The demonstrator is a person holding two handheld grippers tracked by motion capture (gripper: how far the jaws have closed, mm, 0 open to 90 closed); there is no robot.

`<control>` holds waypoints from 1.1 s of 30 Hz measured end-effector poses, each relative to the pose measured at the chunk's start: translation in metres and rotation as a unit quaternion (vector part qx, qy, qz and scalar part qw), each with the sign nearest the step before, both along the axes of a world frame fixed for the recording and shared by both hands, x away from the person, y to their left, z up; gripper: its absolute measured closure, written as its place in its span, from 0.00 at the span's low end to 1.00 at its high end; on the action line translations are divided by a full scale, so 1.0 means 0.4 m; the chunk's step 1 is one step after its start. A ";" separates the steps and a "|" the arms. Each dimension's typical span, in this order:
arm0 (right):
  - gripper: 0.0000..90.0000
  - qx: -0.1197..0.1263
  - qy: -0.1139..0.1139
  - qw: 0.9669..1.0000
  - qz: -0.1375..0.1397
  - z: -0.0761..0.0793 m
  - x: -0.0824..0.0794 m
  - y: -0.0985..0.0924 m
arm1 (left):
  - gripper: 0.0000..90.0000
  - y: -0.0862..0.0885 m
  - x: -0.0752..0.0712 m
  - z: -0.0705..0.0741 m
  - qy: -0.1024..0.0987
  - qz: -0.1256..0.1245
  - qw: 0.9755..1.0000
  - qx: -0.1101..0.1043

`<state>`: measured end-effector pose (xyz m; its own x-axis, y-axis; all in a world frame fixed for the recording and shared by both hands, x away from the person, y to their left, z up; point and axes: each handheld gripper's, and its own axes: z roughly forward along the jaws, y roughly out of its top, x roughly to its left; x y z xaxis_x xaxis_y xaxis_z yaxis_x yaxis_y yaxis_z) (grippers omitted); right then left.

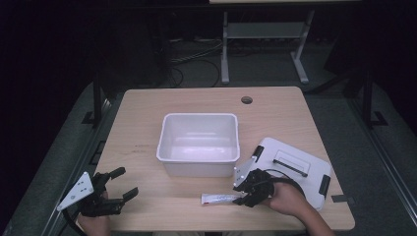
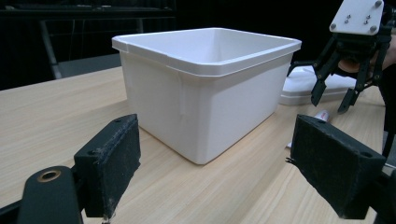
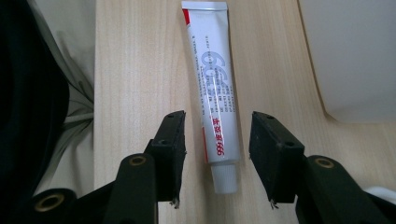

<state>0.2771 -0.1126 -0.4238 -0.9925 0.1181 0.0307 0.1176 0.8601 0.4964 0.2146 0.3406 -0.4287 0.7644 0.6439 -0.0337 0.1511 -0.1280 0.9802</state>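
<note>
Right gripper (image 3: 217, 158) hangs low over the table (image 1: 147, 147), in front of the white tub (image 1: 199, 143) and a little to its right side. Its two black jaws stand about half open, one on each side of a white tube (image 3: 212, 88) with red and grey print. The pads do not touch the tube, so nothing is held yet. The tube lies flat on the wood, just in front of the tub, with its cap end between the jaws and its flat end pointing away. The step in hand looks like getting ready to pick up the tube. Next, I think the jaws need to come down a bit more and then squeeze the tube near the cap. The squeeze should be soft, because a tube like this can bend or slip. After that the tub seems the likely place to drop it, as it is empty and close by. A white lid (image 1: 295, 167) lies to the right of the tub. Left gripper (image 1: 110, 191) waits wide open and holds nothing, in front of the tub and well off to its left.
</note>
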 end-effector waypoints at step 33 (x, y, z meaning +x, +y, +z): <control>0.66 -0.020 0.013 1.000 0.013 -0.040 0.009 0.049 | 0.17 -0.001 0.000 0.001 -0.002 -0.001 1.000 0.003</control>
<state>0.2808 -0.0928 -0.4399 -0.9941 0.0945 0.0526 0.1081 0.8823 0.4581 0.2145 0.3401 -0.4284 0.7658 0.6426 -0.0273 0.1478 -0.1345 0.9798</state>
